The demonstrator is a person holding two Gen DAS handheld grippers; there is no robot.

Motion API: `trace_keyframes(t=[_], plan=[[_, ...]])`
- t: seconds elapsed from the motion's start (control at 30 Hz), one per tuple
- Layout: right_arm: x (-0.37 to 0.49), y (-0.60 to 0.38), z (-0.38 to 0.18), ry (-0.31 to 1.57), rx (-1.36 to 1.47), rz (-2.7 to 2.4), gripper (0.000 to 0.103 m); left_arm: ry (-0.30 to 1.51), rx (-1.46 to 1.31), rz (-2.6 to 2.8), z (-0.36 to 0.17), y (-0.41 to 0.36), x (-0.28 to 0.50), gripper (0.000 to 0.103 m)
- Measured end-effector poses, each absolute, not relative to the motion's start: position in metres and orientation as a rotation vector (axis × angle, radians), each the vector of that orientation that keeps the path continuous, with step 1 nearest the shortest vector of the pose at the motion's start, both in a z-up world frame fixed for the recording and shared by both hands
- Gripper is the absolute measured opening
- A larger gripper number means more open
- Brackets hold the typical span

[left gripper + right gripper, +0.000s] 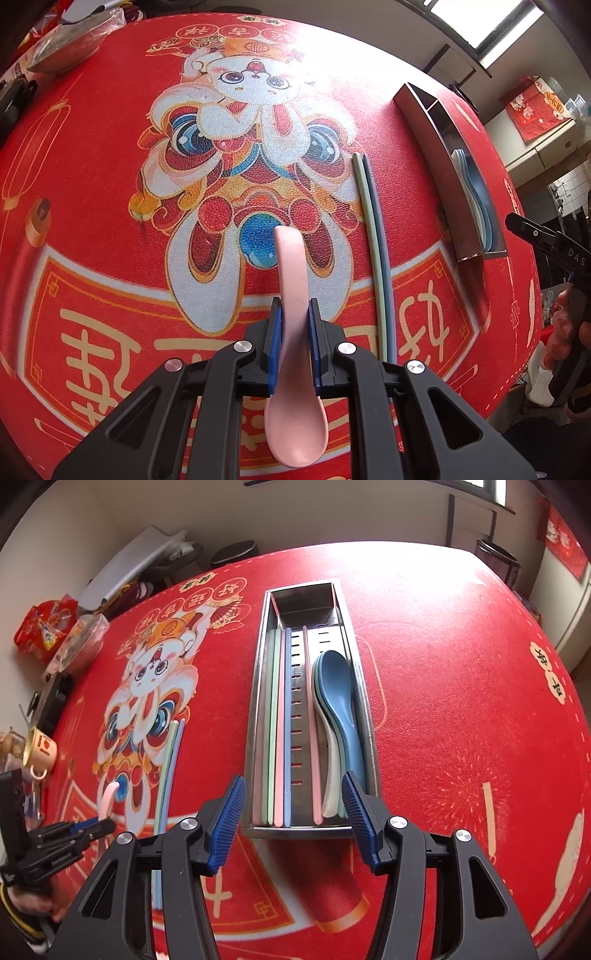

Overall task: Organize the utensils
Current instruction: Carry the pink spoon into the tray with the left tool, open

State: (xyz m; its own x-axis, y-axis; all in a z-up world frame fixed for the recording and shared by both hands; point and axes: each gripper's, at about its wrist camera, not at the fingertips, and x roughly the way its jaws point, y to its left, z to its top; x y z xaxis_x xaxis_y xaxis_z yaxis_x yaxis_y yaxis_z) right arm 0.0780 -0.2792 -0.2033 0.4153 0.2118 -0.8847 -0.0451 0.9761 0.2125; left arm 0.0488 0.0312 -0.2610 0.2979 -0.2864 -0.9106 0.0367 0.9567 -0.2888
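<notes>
Across the red-clothed worktop [443, 686], a long steel tray [258, 686] lies lengthwise ahead of the right tongs [293, 808]; it already holds several chopsticks in its left channel, one pink stick by the slotted divider, and stacked spoons [338, 701], blue on top, on its right side. Two loose chopsticks [373, 236], one green and one blue-grey, lie side by side on the cloth between the printed figure and the tray. Left tongs [295, 332] are clamped on a pink spoon [291, 280], pads pressing the handle mid-length, bowl toward the camera, handle tip curling forward; the spoon appears lifted clear of the cloth. Step in hand, by my reading: carrying this spoon to the tray. Next move calls for a swing to the right, over the loose chopsticks, and a release onto the spoon stack. Right tongs hang wide open and empty above the tray's near end, pitched downward. Left tongs sit lower, pointing along the worktop.
</notes>
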Motion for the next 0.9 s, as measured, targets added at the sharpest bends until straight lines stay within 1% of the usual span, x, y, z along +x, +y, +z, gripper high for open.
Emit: trace_keyframes(t=[0.1,0.13,0.2,0.27,0.33,0.9], plan=[[0.076,-0.285,-0.206,1.141,0.187,0.169,0.060,1.247,-0.225,-0.234,-0.254,0.024,0.052,0.013],[0.076,-0.287,-0.206,1.144,0.195,0.171,0.063,1.244,-0.223,-0.241,-0.251,0.020,0.053,0.013],[0.074,-0.290,-0.208,1.148,0.214,0.182,0.065,1.238,-0.216,-0.255,-0.246,0.012,0.056,0.013],[0.074,-0.294,-0.208,1.147,0.231,0.195,0.072,1.233,-0.208,-0.270,-0.240,0.003,0.059,0.013],[0.072,-0.297,-0.207,1.134,0.239,0.193,0.087,1.230,-0.201,-0.283,-0.236,-0.007,0.063,0.013],[0.071,-0.352,-0.211,1.115,0.285,0.176,0.087,1.230,-0.214,-0.374,-0.219,-0.118,0.110,0.013]])
